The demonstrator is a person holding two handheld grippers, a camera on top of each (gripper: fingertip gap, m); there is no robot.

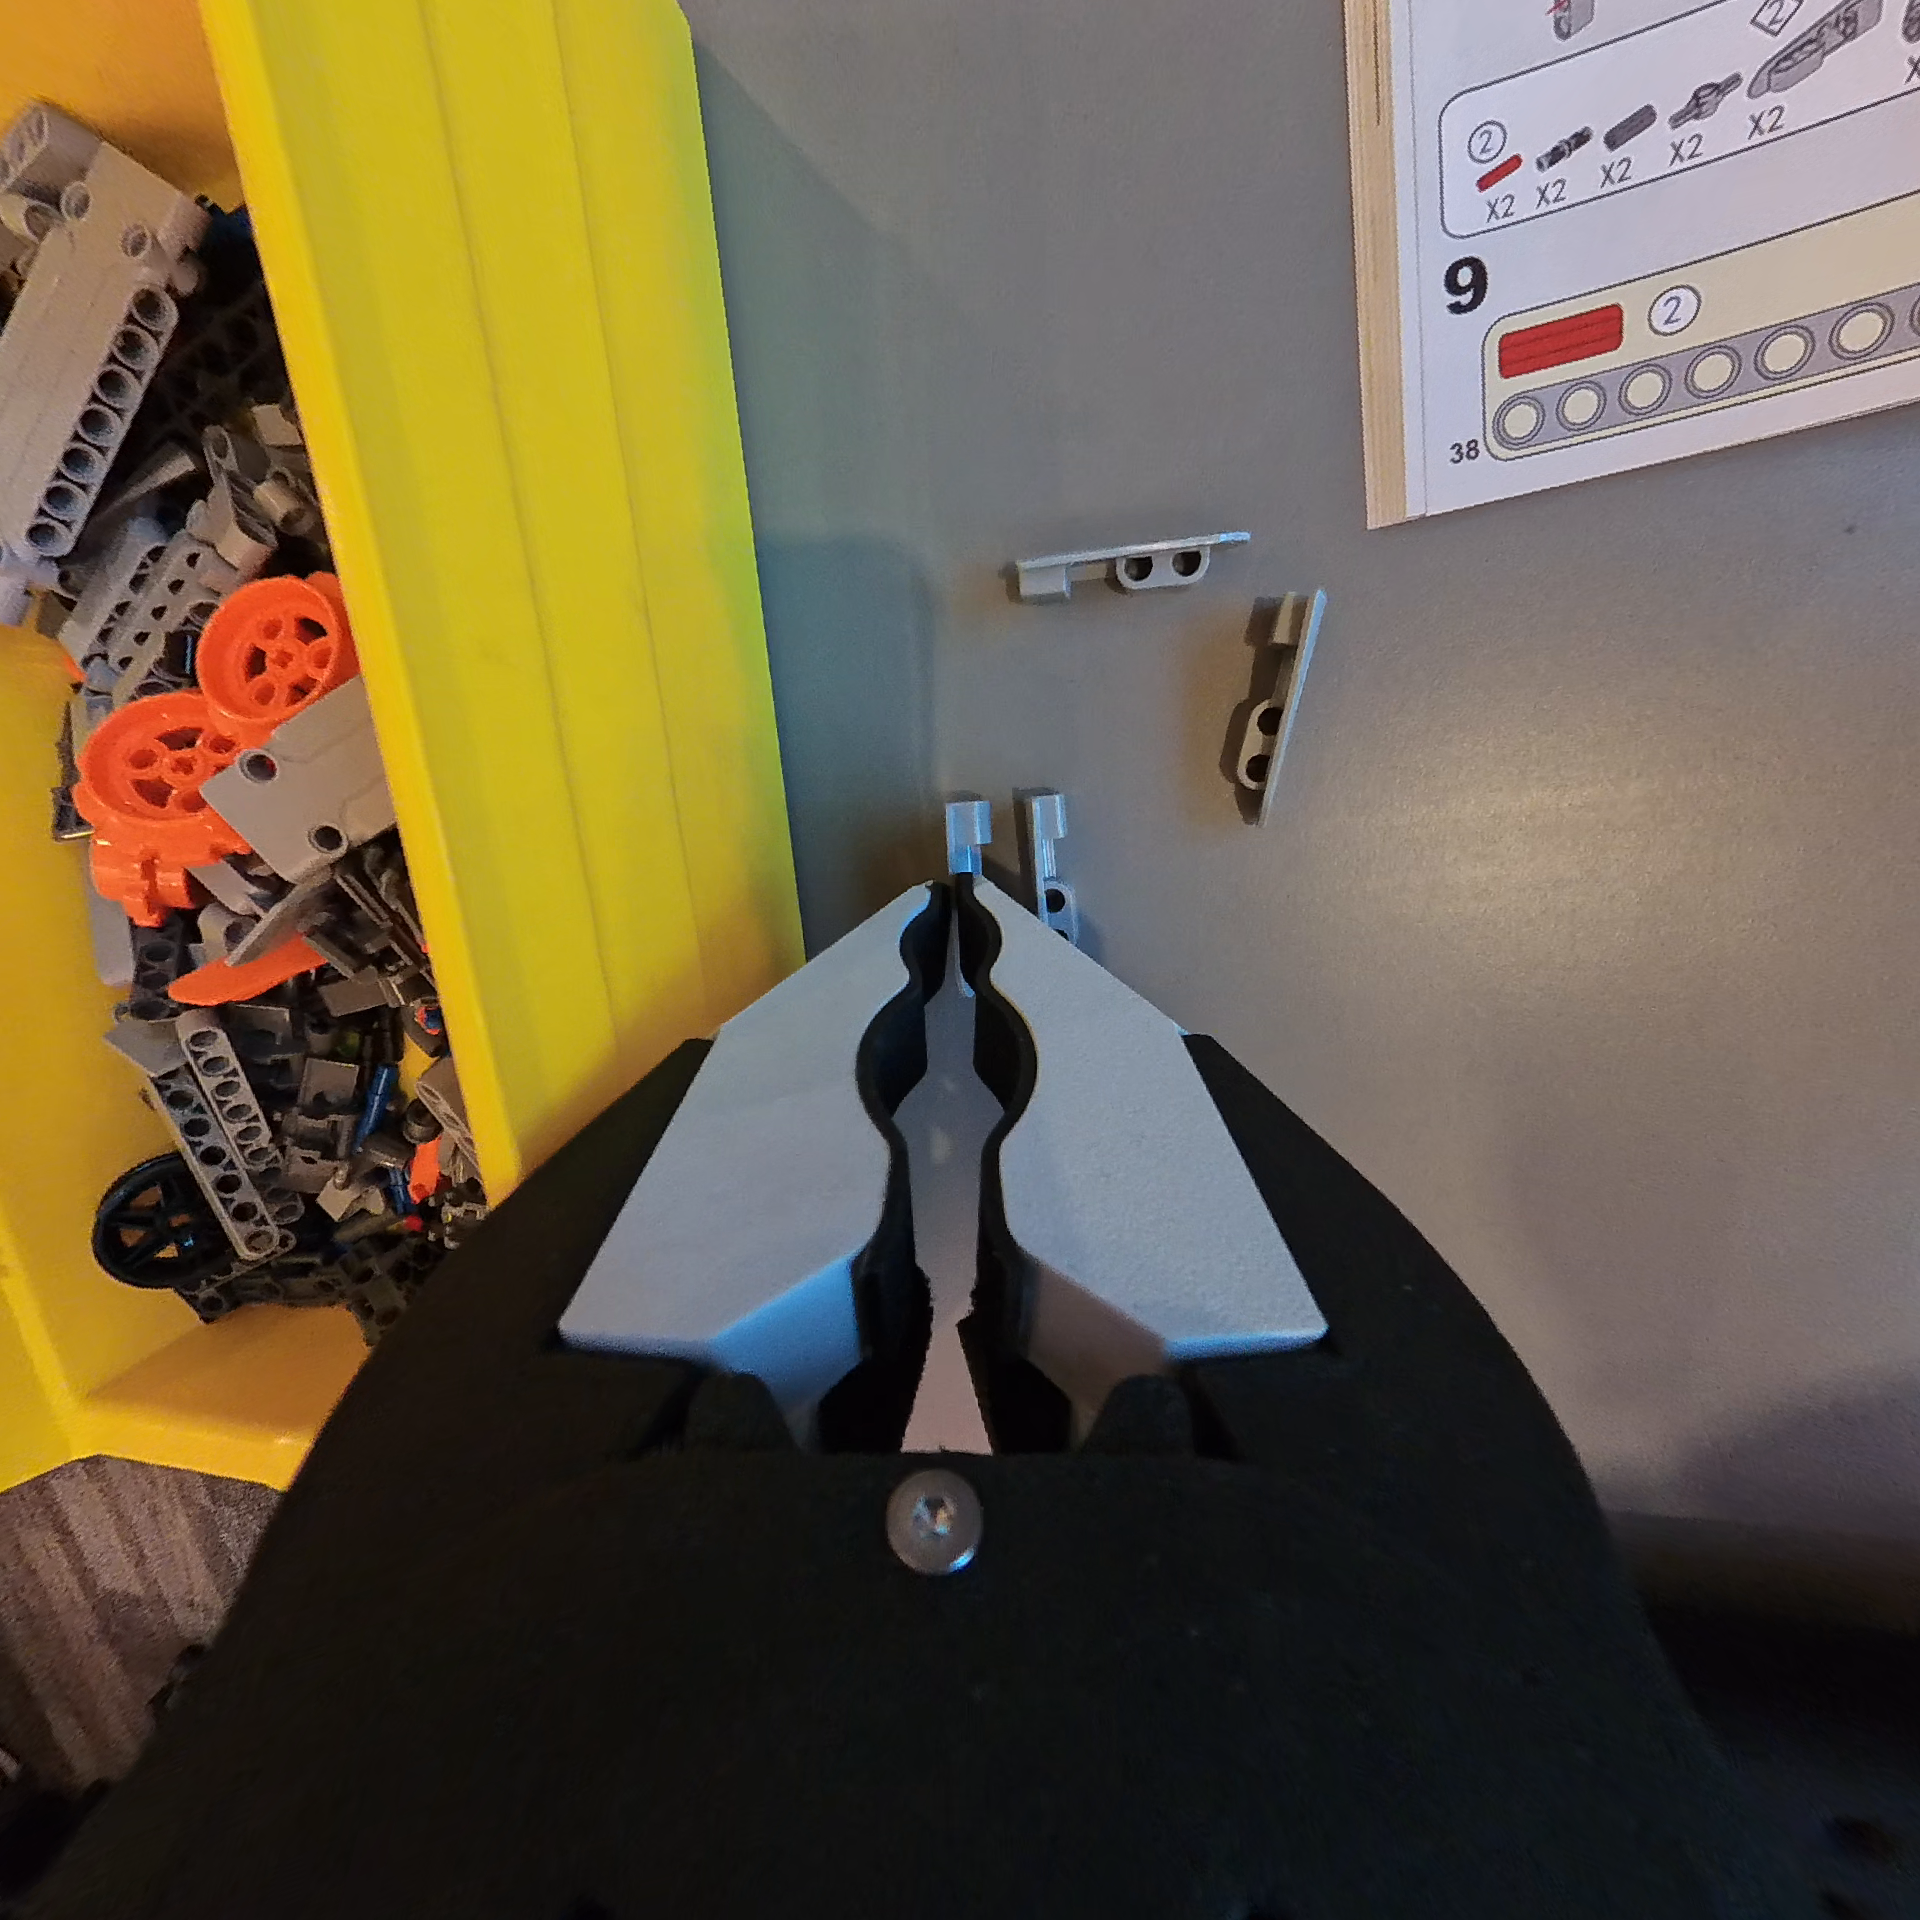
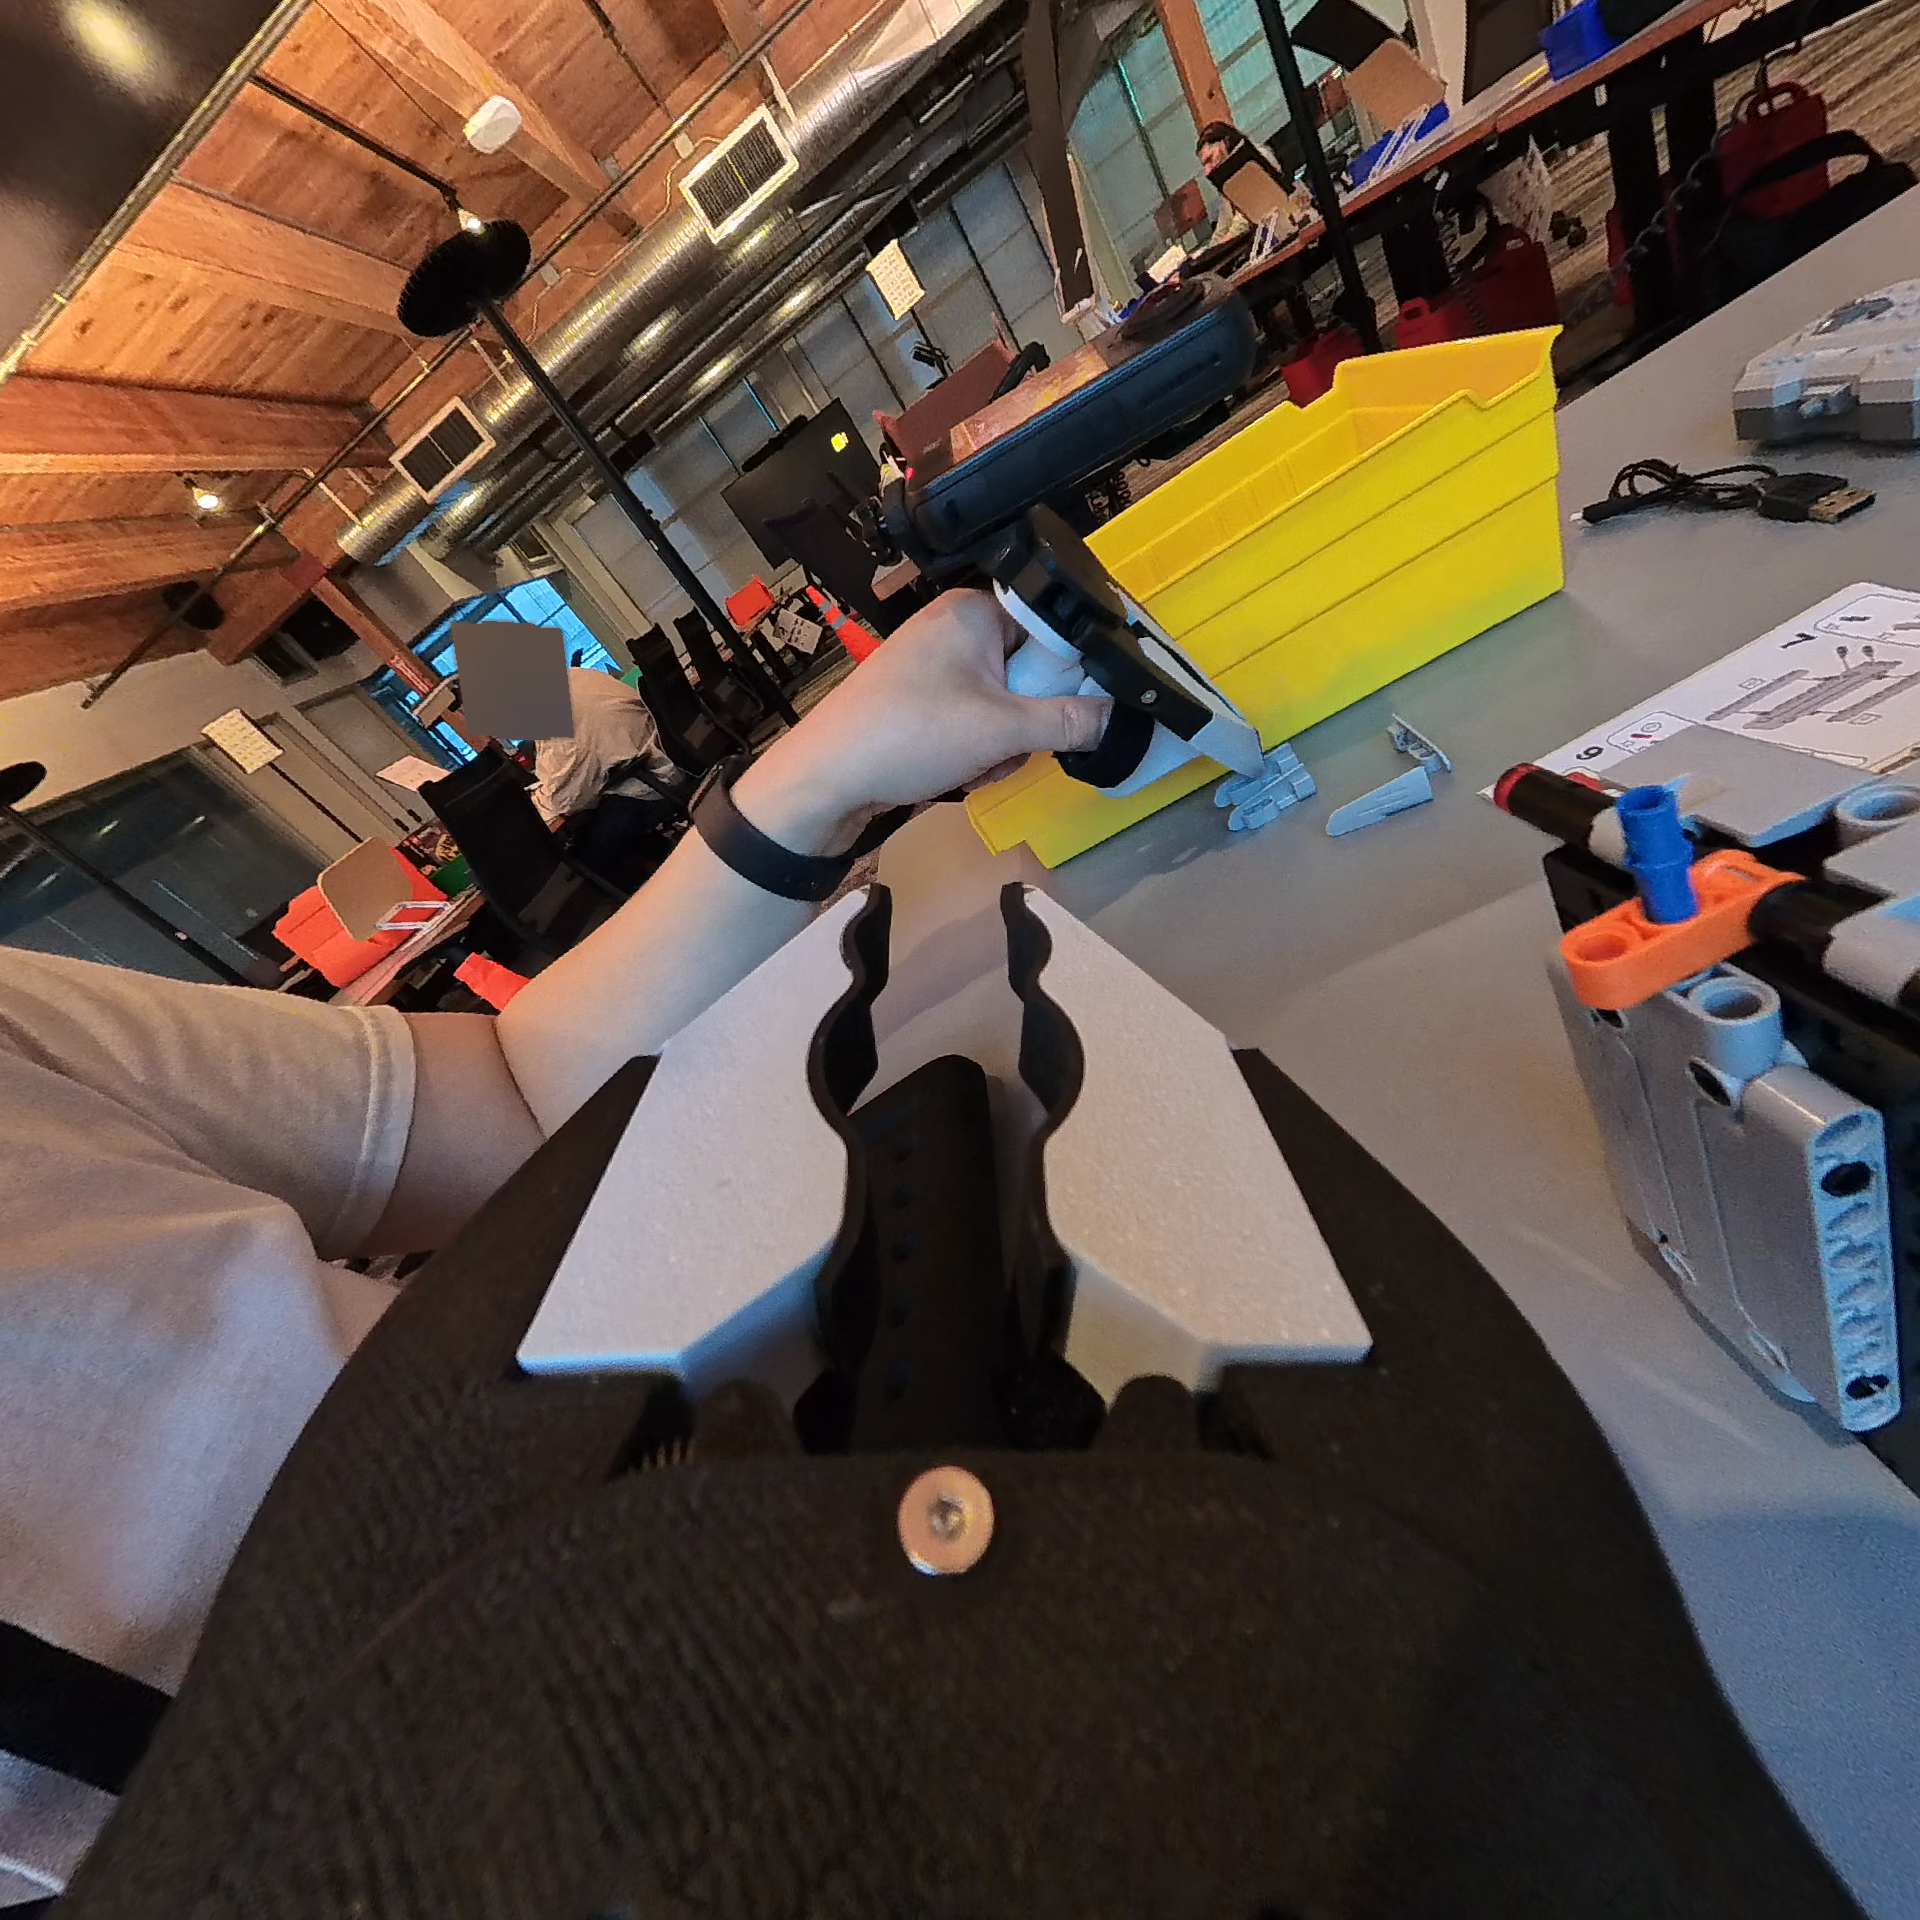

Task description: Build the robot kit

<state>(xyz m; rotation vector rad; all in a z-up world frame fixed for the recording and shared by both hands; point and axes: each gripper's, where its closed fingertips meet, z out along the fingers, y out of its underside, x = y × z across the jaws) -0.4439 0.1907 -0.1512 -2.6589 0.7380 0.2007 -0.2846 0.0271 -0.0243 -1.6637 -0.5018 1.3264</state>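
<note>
Grey tabletop (image 1: 1455, 1039) beside the yellow bin (image 1: 540, 520): we are pinching a thin grey panel piece (image 1: 966, 831) in the left gripper (image 1: 958, 896) by its edge, risking twist-out, while our right gripper (image 2: 943, 914) is hanging open, empty.

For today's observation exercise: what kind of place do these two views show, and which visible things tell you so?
Probably a shared workshop or makerspace: an exposed wooden ceiling with metal ducts, rows of long work tables, and a yellow bin of building-kit parts beside an instruction booklet.
</note>
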